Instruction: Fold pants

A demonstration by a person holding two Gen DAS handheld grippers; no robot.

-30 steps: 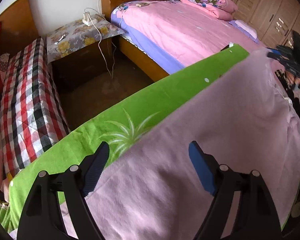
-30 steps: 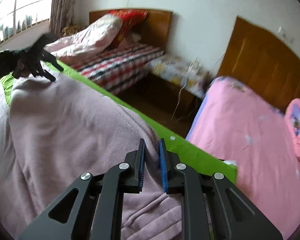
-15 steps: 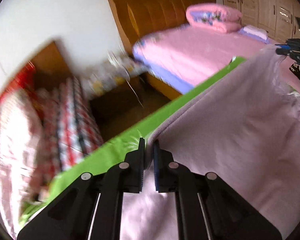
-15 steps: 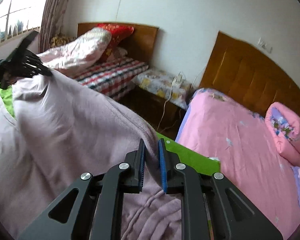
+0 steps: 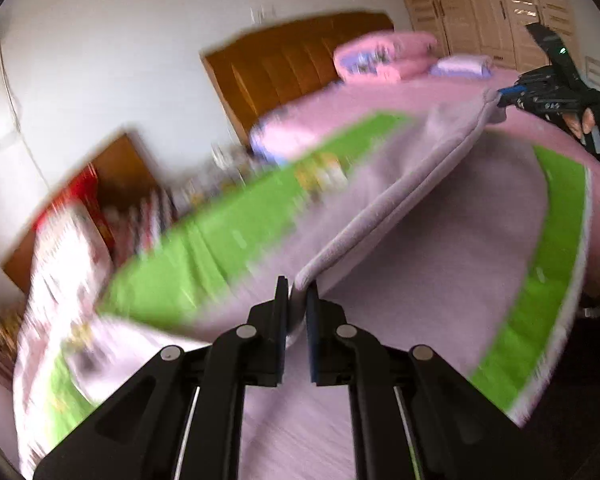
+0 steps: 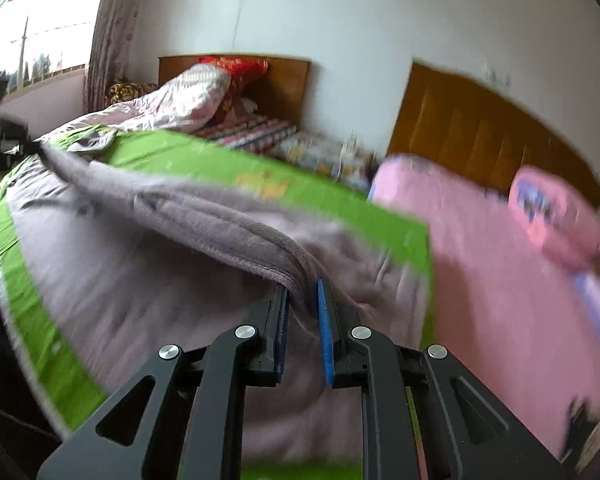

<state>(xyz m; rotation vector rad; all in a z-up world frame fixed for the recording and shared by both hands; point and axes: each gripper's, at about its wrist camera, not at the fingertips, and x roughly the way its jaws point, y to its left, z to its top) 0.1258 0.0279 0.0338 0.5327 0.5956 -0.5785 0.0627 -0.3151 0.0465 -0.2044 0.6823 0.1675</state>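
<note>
Pale lilac fleece pants (image 5: 440, 264) lie spread over a green sheet (image 5: 204, 252). My left gripper (image 5: 298, 300) is shut on one corner of their lifted edge, and a taut fold runs from it up to my right gripper (image 5: 512, 94) at the far right, held by a gloved hand. In the right wrist view my right gripper (image 6: 302, 300) is shut on the other end of that same edge of the pants (image 6: 160, 240). The raised fold stretches away to the left gripper (image 6: 24, 146) at the far left. Both views are blurred.
The green sheet (image 6: 228, 164) covers the near surface. A pink bed (image 6: 500, 280) with a wooden headboard (image 6: 480, 132) lies to the right. A second bed with a checked cover (image 6: 252, 130) and rumpled quilt stands by the far wall. Wardrobes (image 5: 480, 12) fill the far right.
The left gripper went from open over the pants to shut on their edge. Both grippers have lifted that edge and swept it across, so a raised fold now hangs between them.
</note>
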